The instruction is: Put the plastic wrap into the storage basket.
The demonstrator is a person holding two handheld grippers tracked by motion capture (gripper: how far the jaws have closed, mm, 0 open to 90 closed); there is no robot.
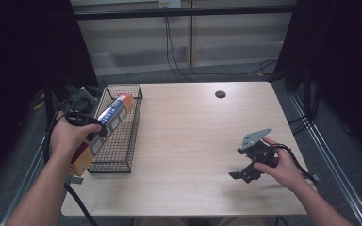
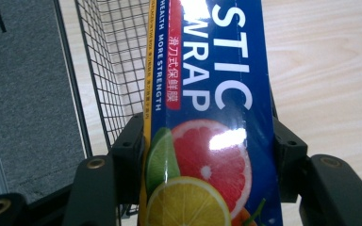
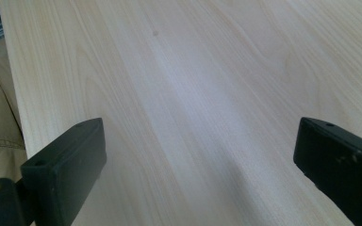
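Gripping the plastic wrap box near one end, the left gripper could let it tilt, snagging the wire basket; the right gripper idles, fingers apart, above the counter.

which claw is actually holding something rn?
The left claw, shut on the plastic wrap box over the wire basket. The right claw is open above bare table, nothing between its jaws.
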